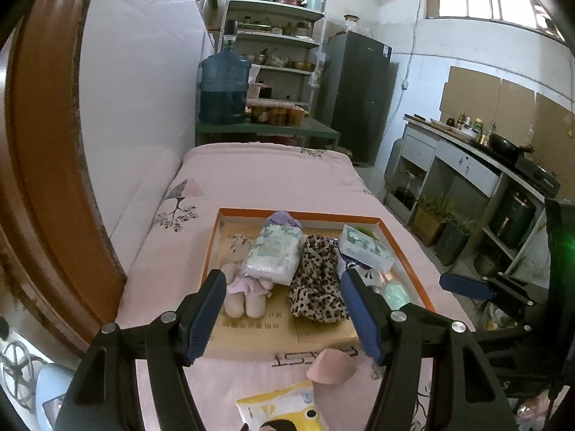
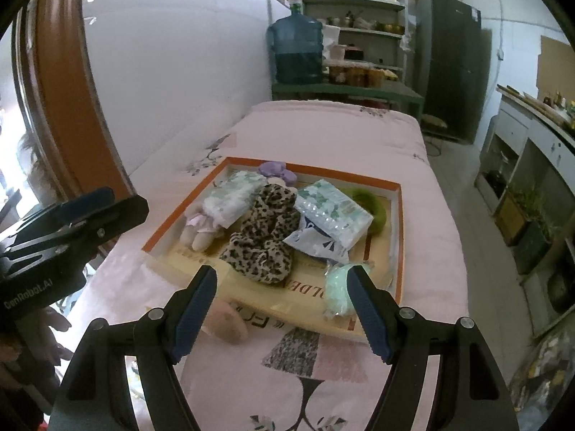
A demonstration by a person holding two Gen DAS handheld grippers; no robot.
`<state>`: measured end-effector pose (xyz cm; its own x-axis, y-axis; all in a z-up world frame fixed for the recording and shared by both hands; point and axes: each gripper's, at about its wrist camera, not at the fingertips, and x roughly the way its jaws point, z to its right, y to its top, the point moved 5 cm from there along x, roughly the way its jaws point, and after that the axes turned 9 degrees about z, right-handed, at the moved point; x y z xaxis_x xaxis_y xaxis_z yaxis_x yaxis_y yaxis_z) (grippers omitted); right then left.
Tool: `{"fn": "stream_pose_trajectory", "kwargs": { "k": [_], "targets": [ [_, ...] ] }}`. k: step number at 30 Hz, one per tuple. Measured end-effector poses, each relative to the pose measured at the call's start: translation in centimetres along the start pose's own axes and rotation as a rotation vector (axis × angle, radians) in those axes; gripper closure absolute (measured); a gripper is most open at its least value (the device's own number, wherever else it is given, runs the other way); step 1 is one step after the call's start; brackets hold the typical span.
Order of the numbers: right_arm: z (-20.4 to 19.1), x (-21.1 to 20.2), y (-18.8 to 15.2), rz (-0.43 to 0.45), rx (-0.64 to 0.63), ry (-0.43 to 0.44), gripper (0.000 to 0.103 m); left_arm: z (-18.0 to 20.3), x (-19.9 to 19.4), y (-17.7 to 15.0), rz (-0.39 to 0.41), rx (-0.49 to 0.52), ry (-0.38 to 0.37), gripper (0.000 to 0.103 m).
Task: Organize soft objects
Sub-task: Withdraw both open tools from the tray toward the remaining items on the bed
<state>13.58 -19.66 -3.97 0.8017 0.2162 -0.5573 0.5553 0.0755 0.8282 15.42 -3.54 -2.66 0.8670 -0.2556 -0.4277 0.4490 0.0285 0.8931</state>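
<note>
An orange-rimmed cardboard tray (image 1: 215, 237) (image 2: 395, 222) lies on the pink bed. In it lie a plush doll (image 1: 244, 294) (image 2: 199, 228), a tissue pack (image 1: 273, 255) (image 2: 230, 197), a leopard cloth (image 1: 316, 280) (image 2: 266, 237), a second tissue pack (image 1: 366, 248) (image 2: 334, 212), a purple scrunchie (image 2: 276, 172), a green fuzzy ring (image 2: 370, 204) and a mint pouch (image 2: 339, 291). Outside the tray's near edge lie a pink sponge (image 1: 330, 366) (image 2: 226, 323) and a yellow packet (image 1: 284, 409). My left gripper (image 1: 284, 309) and right gripper (image 2: 282, 309) are open and empty, above the tray's near edge.
A white wall and brown door frame (image 1: 46, 179) run along the left. A water jug (image 1: 222, 89), shelves and a fridge (image 1: 355, 97) stand behind the bed. A kitchen counter (image 1: 467, 158) lines the right side, with planters on the floor.
</note>
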Motion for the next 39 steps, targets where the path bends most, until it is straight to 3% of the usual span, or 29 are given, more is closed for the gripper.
{"fn": "stream_pose_trajectory", "kwargs": {
  "k": [23, 39],
  "targets": [
    [-2.4, -4.5, -2.2, 0.024, -0.003, 0.026, 0.027, -0.6, -5.3, -1.6, 0.028, -0.024, 0.001, 0.037],
    [-3.4, -4.3, -5.3, -0.008, -0.007, 0.034, 0.027, -1.2, -6.3, -5.3, -0.024, -0.05, -0.005, 0.037]
  ]
}}
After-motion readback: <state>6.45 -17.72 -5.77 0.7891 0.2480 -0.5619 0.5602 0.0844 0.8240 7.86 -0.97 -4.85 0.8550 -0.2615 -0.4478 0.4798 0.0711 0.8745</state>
